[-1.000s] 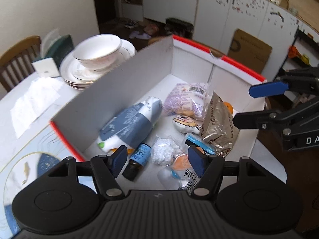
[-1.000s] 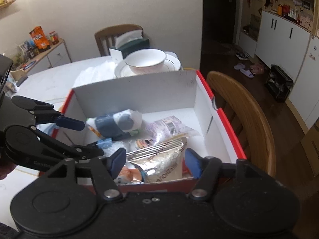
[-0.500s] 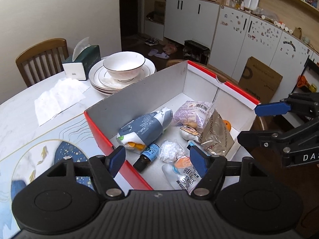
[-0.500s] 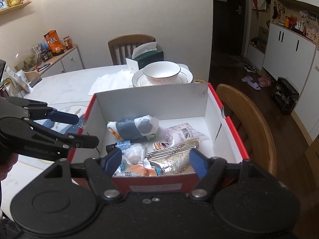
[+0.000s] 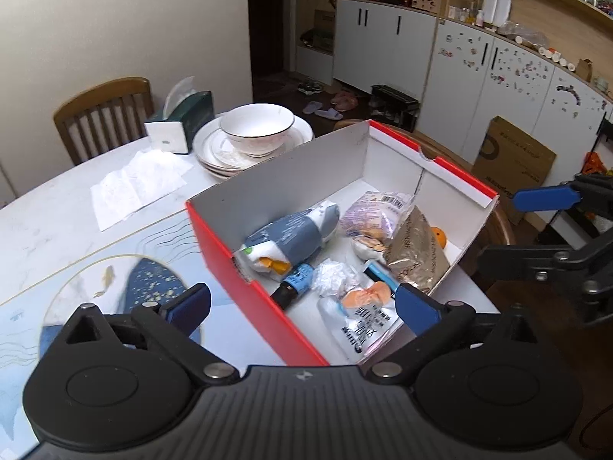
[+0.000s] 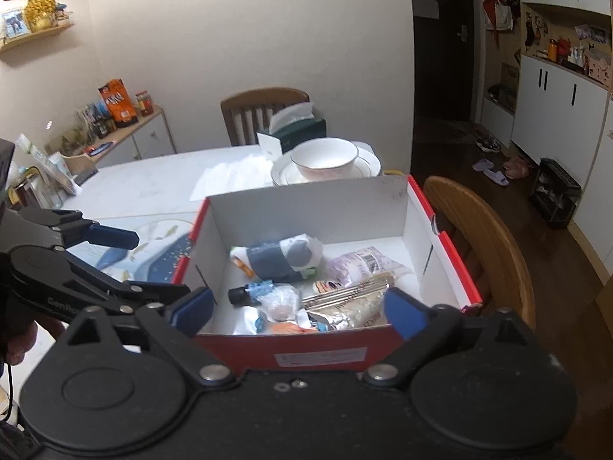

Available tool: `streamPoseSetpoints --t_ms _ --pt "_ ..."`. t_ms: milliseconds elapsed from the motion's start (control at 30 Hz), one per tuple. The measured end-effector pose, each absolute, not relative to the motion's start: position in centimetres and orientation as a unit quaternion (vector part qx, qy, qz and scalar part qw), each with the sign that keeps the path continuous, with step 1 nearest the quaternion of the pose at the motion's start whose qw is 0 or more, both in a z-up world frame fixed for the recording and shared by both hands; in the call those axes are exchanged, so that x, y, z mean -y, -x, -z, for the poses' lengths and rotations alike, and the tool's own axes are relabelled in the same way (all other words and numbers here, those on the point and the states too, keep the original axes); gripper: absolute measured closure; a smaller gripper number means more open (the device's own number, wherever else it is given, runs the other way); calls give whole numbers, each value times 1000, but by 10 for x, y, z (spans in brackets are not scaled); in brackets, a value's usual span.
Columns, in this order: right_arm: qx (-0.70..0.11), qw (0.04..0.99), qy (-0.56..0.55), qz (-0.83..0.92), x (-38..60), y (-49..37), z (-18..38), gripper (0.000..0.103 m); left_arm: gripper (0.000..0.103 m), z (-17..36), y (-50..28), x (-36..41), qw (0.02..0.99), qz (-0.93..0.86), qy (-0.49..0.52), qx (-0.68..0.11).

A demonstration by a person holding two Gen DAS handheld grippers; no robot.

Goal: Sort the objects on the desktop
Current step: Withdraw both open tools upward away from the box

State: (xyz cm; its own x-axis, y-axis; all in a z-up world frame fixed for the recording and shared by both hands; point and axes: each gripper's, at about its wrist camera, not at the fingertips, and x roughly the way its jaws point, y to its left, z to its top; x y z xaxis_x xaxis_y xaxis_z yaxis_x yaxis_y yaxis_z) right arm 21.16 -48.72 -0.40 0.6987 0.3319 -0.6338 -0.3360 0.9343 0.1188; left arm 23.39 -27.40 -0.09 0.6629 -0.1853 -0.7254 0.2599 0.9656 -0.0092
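Note:
A red and white shoebox [image 5: 253, 280] [image 6: 322, 352] lies open on the table. In it are a blue-grey packet [image 5: 291, 237] [image 6: 283, 255], a dark bottle with a blue label [image 5: 295, 283] [image 6: 249, 293], a purple snack bag [image 5: 371, 211], a foil bag [image 5: 417, 249] [image 6: 356, 299] and a white pouch [image 5: 360, 326]. My left gripper [image 5: 302, 304] hangs over the box's near left corner, jaws opening wide, with nothing held. My right gripper [image 6: 297, 308] stands back from the box's red end wall, jaws also opening and empty. Each gripper also shows in the other view.
Stacked plates with a white bowl [image 5: 256, 130], a green tissue box [image 5: 184, 122] and a paper napkin [image 5: 138, 184] lie beyond the box. A blue placemat [image 5: 115, 287] is to its left. Wooden chairs [image 5: 103, 115] [image 6: 486, 237] stand at the table's edges.
Both grippers have drawn back and up from the box, so it looks smaller and farther. Both pairs of jaws have spread much wider. The objects in the box have not moved.

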Motion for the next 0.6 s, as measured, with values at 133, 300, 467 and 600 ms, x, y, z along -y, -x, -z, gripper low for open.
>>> streamPoseSetpoints --t_ms 133,300,467,600 --pt "-338 922 6 -190 486 -203 2 0 0 0 -222 272 912 117 -48 -391" --pt "-338 921 8 -194 482 -195 2 0 0 -2 -209 273 913 118 -53 -387" --pt "-337 920 8 -199 480 -188 1 0 0 -8 -199 273 916 117 -53 -380" --pt "-334 920 8 -203 476 -183 0 0 0 -13 -193 274 920 120 -50 -371"
